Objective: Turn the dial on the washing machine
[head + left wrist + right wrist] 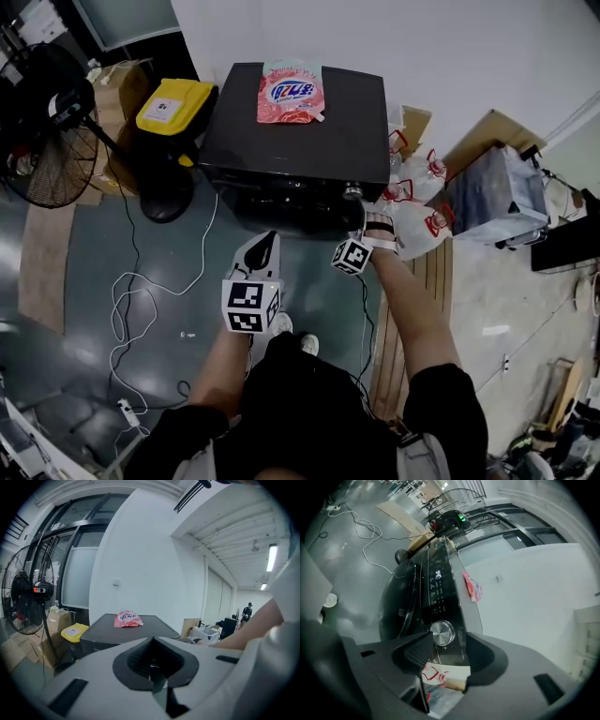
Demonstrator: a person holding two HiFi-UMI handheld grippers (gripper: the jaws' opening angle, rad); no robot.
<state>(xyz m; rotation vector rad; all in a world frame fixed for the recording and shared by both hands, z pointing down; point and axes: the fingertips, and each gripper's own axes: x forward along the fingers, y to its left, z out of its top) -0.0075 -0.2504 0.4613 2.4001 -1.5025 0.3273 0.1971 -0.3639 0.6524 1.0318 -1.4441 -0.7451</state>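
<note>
The black washing machine (pixel 295 122) stands against the white wall with a pink detergent pouch (pixel 291 92) on its top. Its silver dial (pixel 352 191) sits at the right end of the front panel. In the right gripper view the dial (pixel 442 633) lies just beyond the open jaws of my right gripper (pixel 449 654), with neither pad pressing on it. From above, my right gripper (pixel 359 214) points at that dial from just below. Lower and to the left, my left gripper (pixel 266 240) is held upright in front of the machine, shut and empty.
A floor fan (pixel 47 131) and a yellow-lidded bin (pixel 173 103) stand left of the machine. White cable (pixel 141 300) loops over the floor. Plastic bags (pixel 412 220), cardboard and a box (pixel 497 192) crowd the right side. A person (pixel 247 611) stands far off.
</note>
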